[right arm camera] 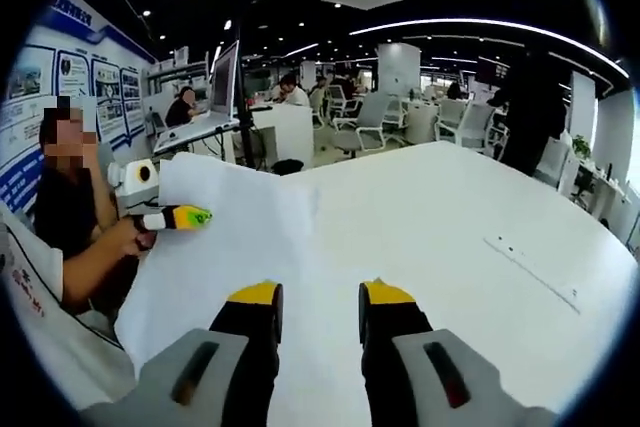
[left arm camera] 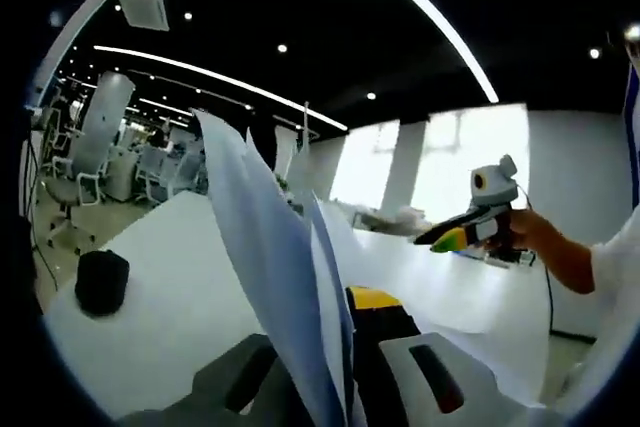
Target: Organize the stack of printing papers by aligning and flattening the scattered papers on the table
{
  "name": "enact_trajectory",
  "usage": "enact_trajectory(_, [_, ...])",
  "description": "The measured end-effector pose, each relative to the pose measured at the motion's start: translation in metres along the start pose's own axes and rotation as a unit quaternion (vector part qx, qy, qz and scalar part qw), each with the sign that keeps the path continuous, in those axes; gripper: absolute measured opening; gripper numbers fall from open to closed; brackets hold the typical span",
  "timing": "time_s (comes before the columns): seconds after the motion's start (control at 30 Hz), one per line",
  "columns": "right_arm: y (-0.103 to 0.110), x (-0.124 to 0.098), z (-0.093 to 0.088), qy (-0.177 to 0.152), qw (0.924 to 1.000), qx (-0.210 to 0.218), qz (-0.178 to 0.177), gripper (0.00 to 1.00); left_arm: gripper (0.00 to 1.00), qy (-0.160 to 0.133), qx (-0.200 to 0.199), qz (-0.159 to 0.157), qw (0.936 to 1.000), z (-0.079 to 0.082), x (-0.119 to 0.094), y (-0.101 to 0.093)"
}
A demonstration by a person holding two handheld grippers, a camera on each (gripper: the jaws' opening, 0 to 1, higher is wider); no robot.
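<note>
Between the left gripper [left arm camera: 345, 347] fingers, the printing papers [left arm camera: 270, 247] stand upright, clamped edge-on above the surface [left arm camera: 170, 277]. Lower them squarely. The right gripper [right arm camera: 320, 312] fingers stand parted, empty; use them to press the sheets flat.

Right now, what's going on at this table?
A person holds a gripper in each hand over a white table. The left gripper is shut on a few sheets of paper, holding them upright off the table. The right gripper is open, with nothing between its jaws, hovering over the table near the paper's edge. A black object sits on the table. The papers are not yet laid flat.
</note>
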State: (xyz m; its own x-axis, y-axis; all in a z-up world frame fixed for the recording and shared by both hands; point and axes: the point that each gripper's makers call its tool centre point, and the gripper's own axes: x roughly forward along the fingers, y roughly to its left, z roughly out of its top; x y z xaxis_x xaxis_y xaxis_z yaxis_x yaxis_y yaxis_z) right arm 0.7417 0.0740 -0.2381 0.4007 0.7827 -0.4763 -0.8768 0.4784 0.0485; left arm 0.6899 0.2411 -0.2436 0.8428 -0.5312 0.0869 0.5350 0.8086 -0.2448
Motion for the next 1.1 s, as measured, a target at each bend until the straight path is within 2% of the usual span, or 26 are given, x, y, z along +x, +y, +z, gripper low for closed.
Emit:
enact_trajectory(0.27, [0.011, -0.016, 0.006, -0.031, 0.9986, 0.023, 0.037, 0.27, 0.07, -0.003, 0.051, -0.049, 0.9975, 0.033, 0.011, -0.031])
enact_trajectory(0.43, [0.015, -0.031, 0.013, -0.052, 0.9975, 0.027, 0.040, 0.28, 0.06, -0.002, 0.096, -0.089, 0.9914, 0.060, 0.025, -0.062])
enact_trajectory(0.53, [0.018, -0.037, 0.016, -0.062, 0.9964, 0.035, 0.046, 0.29, 0.06, -0.005, 0.113, -0.105, 0.9880, 0.071, 0.031, -0.077])
enact_trajectory(0.67, [0.017, -0.053, 0.023, -0.086, 0.9944, 0.039, 0.048, 0.31, 0.06, -0.011, 0.141, -0.150, 0.9784, 0.089, 0.043, -0.109])
enact_trajectory(0.77, [0.014, -0.065, 0.027, -0.102, 0.9929, 0.039, 0.046, 0.31, 0.06, -0.020, 0.146, -0.181, 0.9725, 0.100, 0.049, -0.127])
enact_trajectory(0.83, [0.013, -0.073, 0.029, -0.115, 0.9915, 0.038, 0.047, 0.35, 0.06, -0.027, 0.147, -0.203, 0.9676, 0.107, 0.052, -0.141])
enact_trajectory(0.87, [0.014, -0.075, 0.029, -0.117, 0.9912, 0.037, 0.048, 0.37, 0.06, -0.028, 0.148, -0.207, 0.9667, 0.108, 0.052, -0.143])
enact_trajectory(0.97, [0.016, -0.091, 0.035, -0.149, 0.9862, 0.039, 0.062, 0.40, 0.06, -0.030, 0.147, -0.243, 0.9584, 0.116, 0.059, -0.163])
enact_trajectory(1.1, [0.016, -0.105, 0.040, -0.171, 0.9825, 0.036, 0.063, 0.46, 0.06, -0.033, 0.153, -0.269, 0.9503, 0.121, 0.069, -0.183])
